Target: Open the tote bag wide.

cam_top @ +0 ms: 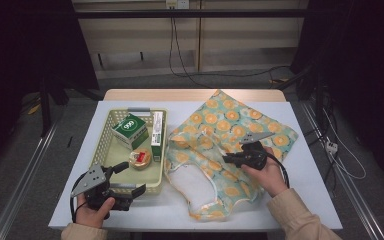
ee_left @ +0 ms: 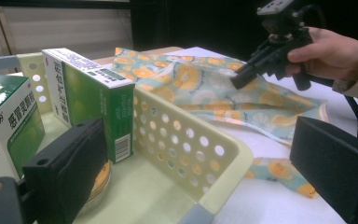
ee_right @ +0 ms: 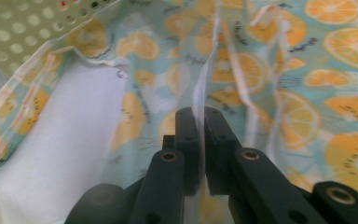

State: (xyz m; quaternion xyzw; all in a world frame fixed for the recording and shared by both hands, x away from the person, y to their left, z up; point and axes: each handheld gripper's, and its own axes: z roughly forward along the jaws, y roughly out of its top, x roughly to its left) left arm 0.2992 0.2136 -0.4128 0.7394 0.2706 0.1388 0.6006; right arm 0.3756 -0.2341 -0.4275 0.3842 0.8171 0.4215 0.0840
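Green "999" box (cam_top: 129, 130) in basket (cam_top: 107, 145), left gripper (cam_top: 128, 179) jaws wide, right gripper (ee_right: 200, 122) pinching orange-print bag (cam_top: 230, 125).

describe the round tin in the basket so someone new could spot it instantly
Start at the pale perforated basket on the table's left half, beside the orange-slice print bag. Near the basket's front, close to the open left gripper, lies the round tin. It is the only flat, round item; the green-and-white boxes behind it are rectangular.

Basket (cam_top: 107, 150) holding boxes, orange-print bag (cam_top: 230, 135) beside, two hand-held grippers
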